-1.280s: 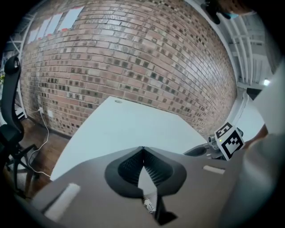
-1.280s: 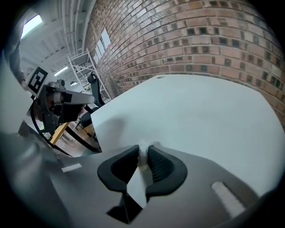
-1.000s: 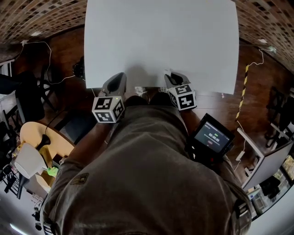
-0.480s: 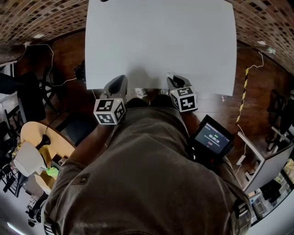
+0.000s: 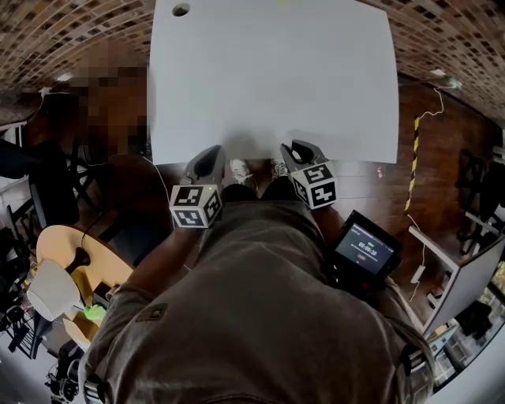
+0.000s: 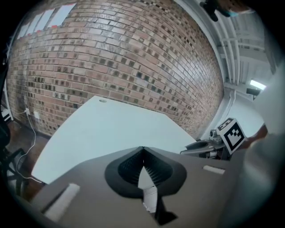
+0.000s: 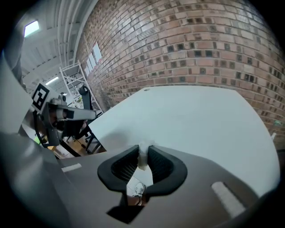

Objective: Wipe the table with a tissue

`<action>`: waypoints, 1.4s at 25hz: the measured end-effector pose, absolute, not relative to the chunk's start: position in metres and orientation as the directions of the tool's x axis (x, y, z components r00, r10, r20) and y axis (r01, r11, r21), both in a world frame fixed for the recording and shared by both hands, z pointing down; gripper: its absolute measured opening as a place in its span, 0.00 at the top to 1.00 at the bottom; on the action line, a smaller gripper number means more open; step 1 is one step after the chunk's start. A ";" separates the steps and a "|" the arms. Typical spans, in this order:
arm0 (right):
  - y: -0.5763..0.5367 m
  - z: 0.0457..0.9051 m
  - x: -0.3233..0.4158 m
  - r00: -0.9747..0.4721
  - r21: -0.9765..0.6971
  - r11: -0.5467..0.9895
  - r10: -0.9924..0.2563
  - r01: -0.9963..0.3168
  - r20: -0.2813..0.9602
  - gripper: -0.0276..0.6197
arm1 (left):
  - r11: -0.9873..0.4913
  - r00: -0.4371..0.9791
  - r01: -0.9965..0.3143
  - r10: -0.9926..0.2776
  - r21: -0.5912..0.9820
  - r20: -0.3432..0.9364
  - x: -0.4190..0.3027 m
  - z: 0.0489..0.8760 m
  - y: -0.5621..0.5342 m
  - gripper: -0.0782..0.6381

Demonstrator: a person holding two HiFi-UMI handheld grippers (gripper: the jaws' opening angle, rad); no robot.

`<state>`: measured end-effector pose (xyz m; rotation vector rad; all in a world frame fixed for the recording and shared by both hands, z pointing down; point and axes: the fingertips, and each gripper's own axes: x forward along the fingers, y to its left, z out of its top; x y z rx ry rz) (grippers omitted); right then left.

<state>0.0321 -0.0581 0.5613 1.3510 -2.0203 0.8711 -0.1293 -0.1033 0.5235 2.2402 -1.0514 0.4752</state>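
Since a second ago your left tool (image 5: 211, 156) has drifted a little to the right and back toward your body, and the head view has tipped so that a small round hole (image 5: 181, 9) in the far left corner of the desk (image 5: 272, 79) has come into sight. Your right tool (image 5: 298, 150) has barely shifted.

Both tools sit at the near edge of the white desk, side by side and apart from each other, with your torso just behind them.

In the left gripper view, your left tool (image 6: 142, 151) has its jaws brought together at the tips, and you can make out nothing caught between them. Beyond it the bare desk (image 6: 102, 133) runs up to a brick wall (image 6: 111, 67), and your right tool (image 6: 209, 144) with its marker cube (image 6: 232, 133) shows off to the side.

In the right gripper view, your right tool (image 7: 143, 149) is clamped on the tissue (image 7: 143, 156): a small white wad pinched between the ribbed pads, with a tuft poking out past the tips. The tissue hangs at the near edge of the desk (image 7: 191, 116); whether it touches the surface you cannot tell.

A small lit screen (image 5: 363, 247) sits at your right hip.
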 end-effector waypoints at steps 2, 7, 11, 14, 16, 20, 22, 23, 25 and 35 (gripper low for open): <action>-0.062 0.549 0.035 -0.331 -0.205 0.268 -0.613 -0.941 0.718 0.84 | -0.514 0.640 -0.765 -0.549 0.387 0.537 -0.122 0.526 -0.107 0.89; -0.063 0.523 0.037 -0.318 -0.205 0.244 -0.680 -0.948 0.660 0.84 | -0.553 0.671 -0.739 -0.550 0.385 0.497 -0.105 0.517 -0.109 0.89; -0.059 0.508 0.040 -0.332 -0.208 0.259 -0.718 -0.943 0.611 0.84 | -0.560 0.643 -0.762 -0.588 0.325 0.491 -0.097 0.505 -0.102 0.89; -0.046 0.494 0.049 -0.351 -0.215 0.278 -0.742 -0.936 0.571 0.84 | -0.569 0.612 -0.782 -0.627 0.253 0.481 -0.085 0.494 -0.090 0.89; -0.038 0.488 0.057 -0.362 -0.214 0.292 -0.755 -0.932 0.547 0.84 | -0.580 0.601 -0.786 -0.638 0.214 0.480 -0.077 0.490 -0.080 0.89; -0.014 0.476 0.076 -0.371 -0.224 0.297 -0.783 -0.928 0.500 0.84 | -0.592 0.594 -0.787 -0.651 0.172 0.473 -0.055 0.480 -0.054 0.89; 0.001 0.471 0.088 -0.374 -0.233 0.296 -0.795 -0.927 0.479 0.84 | -0.596 0.596 -0.786 -0.664 0.162 0.451 -0.041 0.472 -0.040 0.89; 0.008 0.468 0.094 -0.375 -0.236 0.295 -0.799 -0.926 0.470 0.84 | -0.595 0.597 -0.787 -0.670 0.163 0.441 -0.033 0.469 -0.033 0.89; 0.023 0.464 0.106 -0.377 -0.240 0.296 -0.808 -0.924 0.454 0.84 | -0.582 0.592 -0.795 -0.680 0.172 0.434 -0.021 0.464 -0.018 0.89; 0.094 0.454 0.143 -0.411 -0.284 0.315 -0.818 -0.906 0.403 0.84 | -0.586 0.559 -0.806 -0.710 0.079 0.428 0.017 0.450 0.062 0.89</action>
